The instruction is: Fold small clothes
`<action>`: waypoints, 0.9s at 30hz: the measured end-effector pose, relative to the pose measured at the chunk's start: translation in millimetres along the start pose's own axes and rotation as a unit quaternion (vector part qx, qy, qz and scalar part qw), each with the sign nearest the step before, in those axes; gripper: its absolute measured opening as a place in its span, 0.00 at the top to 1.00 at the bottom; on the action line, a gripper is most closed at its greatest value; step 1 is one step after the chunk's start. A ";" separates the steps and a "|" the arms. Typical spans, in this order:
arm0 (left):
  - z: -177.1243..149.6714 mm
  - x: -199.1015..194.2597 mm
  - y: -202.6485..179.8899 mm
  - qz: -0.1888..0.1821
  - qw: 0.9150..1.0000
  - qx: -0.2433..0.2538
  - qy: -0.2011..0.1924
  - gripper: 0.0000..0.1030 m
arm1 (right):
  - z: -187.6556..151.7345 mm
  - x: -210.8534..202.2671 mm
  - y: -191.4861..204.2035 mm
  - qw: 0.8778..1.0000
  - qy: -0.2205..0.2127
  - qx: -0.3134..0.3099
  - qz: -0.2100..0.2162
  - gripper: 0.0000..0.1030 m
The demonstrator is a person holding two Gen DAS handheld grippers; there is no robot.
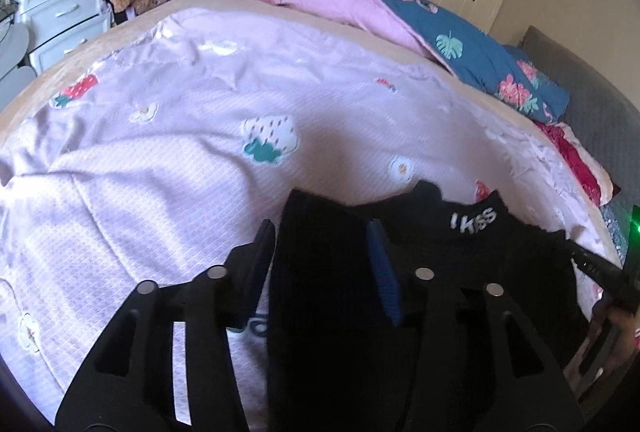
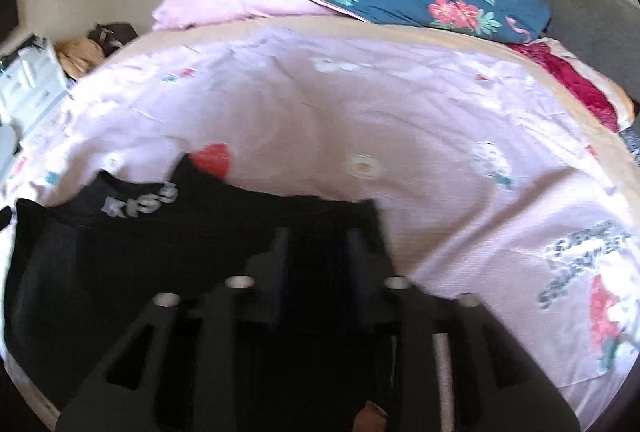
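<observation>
While black top (image 1: 440, 232) lies across bed (image 1: 160, 172), left gripper (image 1: 324, 256) jaws straddle left edge, parted; right gripper (image 2: 316, 252) jaws straddle right edge, grip unclear.

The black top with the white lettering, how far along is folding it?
Early stage. The black top lies on the lilac bedspread, collar away from the cameras. Its left edge sits between the left gripper fingers, its right edge between the right gripper fingers. No finished fold shows; folding remains.

One black garment (image 1: 332, 272) lies on one lilac bedspread (image 1: 180, 152); two grippers, left (image 1: 324, 248) and right (image 2: 316, 252); one blue floral quilt (image 1: 480, 44); one white drawer unit (image 1: 60, 0).
</observation>
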State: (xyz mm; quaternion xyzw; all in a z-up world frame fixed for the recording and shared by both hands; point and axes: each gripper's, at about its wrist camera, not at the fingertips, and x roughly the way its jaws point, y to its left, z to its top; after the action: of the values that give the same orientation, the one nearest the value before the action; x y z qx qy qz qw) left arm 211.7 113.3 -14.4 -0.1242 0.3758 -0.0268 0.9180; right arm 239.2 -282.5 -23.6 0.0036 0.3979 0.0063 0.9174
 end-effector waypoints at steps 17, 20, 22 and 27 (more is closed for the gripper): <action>-7.6 16.6 0.0 0.004 1.000 0.020 0.012 0.92 | -7.8 6.5 -14.8 0.999 0.003 0.013 0.048 0.92; -3.8 7.9 -1.0 -0.004 1.000 0.018 -0.002 0.95 | -4.7 -7.5 -21.2 0.998 -0.014 0.031 0.061 0.92; 0.2 0.3 -2.6 -0.010 1.000 0.019 -0.014 0.95 | -1.9 -19.3 -28.0 0.996 -0.029 0.047 0.074 0.92; 6.3 -11.0 0.8 -0.023 0.999 0.010 -0.034 0.95 | 4.7 -37.5 -42.6 0.990 -0.062 0.081 0.096 0.92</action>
State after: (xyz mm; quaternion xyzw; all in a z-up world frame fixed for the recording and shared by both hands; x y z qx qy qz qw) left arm 208.1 117.0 -2.7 -0.1247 0.3413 -0.0478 0.9304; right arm 217.5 -325.7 6.5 0.1164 0.3372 0.0618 0.9322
